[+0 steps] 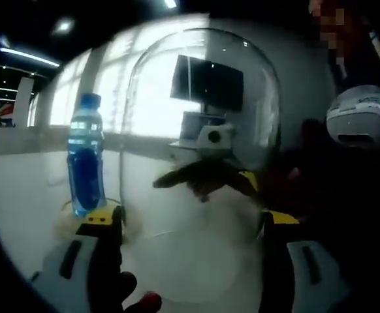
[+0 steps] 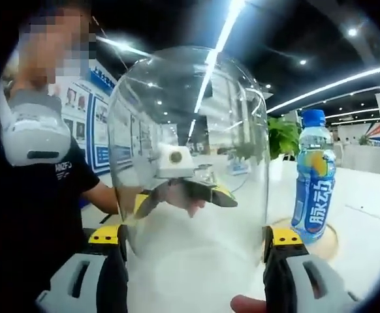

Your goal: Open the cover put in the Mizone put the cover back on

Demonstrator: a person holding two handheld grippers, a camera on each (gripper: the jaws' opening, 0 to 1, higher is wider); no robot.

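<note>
A clear glass dome cover point(image 1: 196, 98) stands upright between my left gripper's point(image 1: 189, 222) yellow-tipped jaws, which press on its two sides. To its left a blue Mizone bottle point(image 1: 85, 156) with a blue cap stands upright on a round wooden base point(image 1: 64, 225). In the right gripper view the same cover point(image 2: 190, 130) sits between the jaws of my right gripper point(image 2: 193, 238), also pressed on its sides, with the bottle point(image 2: 313, 182) on the wooden base point(image 2: 330, 246) to the right. Through the glass each view shows the other gripper on the far side.
The white table point(image 2: 373, 195) runs under the cover and bottle. A person in a dark shirt with a white device point(image 2: 33, 134) on the chest stands close on the left in the right gripper view. A monitor point(image 1: 209, 81) stands behind the cover.
</note>
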